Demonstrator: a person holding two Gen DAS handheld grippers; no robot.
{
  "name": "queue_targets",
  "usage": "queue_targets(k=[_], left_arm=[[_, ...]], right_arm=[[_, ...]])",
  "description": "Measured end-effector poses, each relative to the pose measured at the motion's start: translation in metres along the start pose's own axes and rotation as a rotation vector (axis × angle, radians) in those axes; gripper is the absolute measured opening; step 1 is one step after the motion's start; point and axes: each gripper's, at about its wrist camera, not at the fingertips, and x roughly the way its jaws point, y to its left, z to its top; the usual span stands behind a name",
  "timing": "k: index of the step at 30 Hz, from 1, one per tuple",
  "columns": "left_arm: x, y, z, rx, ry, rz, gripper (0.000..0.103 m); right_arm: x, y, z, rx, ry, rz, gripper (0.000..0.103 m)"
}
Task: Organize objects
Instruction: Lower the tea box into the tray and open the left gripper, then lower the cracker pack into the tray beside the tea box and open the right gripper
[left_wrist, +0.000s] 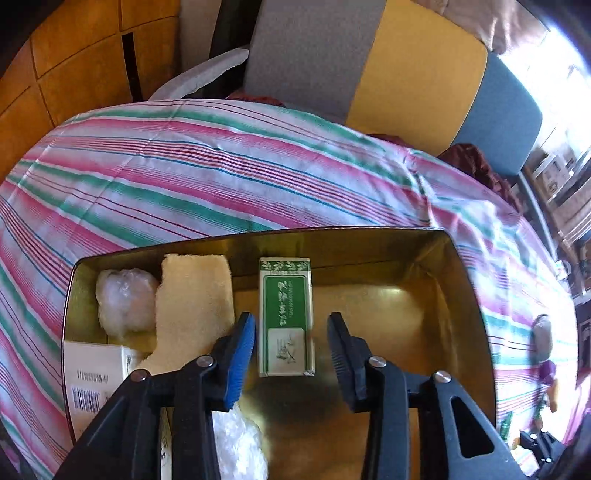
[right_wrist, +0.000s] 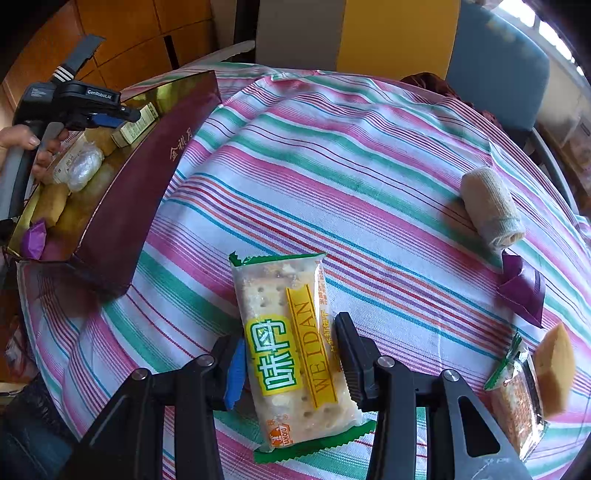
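Observation:
My left gripper is open inside the gold-lined box; a green and white carton lies between its fingers, with gaps on both sides. The box also holds a beige sponge, a clear plastic-wrapped lump and a white barcoded carton. In the right wrist view my right gripper straddles a cracker packet on the striped tablecloth; whether its fingers press the packet is unclear. The box and the left gripper show at the far left.
On the cloth to the right lie a rolled bandage, a purple wrapper, a yellow sponge block and a second snack packet. A purple wrapper sits in the box's near corner. Chairs stand behind the table.

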Motion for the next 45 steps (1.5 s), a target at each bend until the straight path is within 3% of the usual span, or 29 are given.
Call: queue_targets(k=[7,17,21,26,30,35,38,41,45], left_arm=[[-0.061,0.005,-0.019,0.022,-0.119,-0.005,0.041],[-0.140,0.032,-0.120,0.061,-0.271,0.028,0.041],[-0.147,0.045,-0.147,0.045,-0.284,0.049,0.041],[-0.148,0.063,-0.167,-0.002,-0.289,0.049,0.041],[-0.148,0.073,-0.177,-0.020,-0.294,0.050,0.041],[-0.145,0.089,-0.181,-0.064,-0.287,0.042,0.041],[-0.143,0.096,-0.182,-0.085,-0.278,0.035,0.041],[-0.138,0.101,-0.183,-0.101,-0.263,0.026,0.041],[-0.133,0.103,-0.182,-0.108,-0.253,0.032,0.041]], right_arm=[[0.000,0.001,0.000,-0.006,-0.008,-0.009,0.045],[-0.008,0.001,0.014,0.080,-0.001,-0.043,0.043],[-0.037,0.017,0.045,0.133,-0.071,0.039,0.043],[-0.049,0.073,0.096,0.094,-0.089,0.156,0.043],[-0.030,0.123,0.140,0.067,-0.042,0.194,0.043],[0.018,0.158,0.184,0.101,0.042,0.140,0.043],[0.048,0.163,0.206,0.158,0.078,0.085,0.043],[0.070,0.160,0.220,0.232,0.112,0.091,0.044],[0.088,0.157,0.233,0.282,0.089,0.113,0.046]])
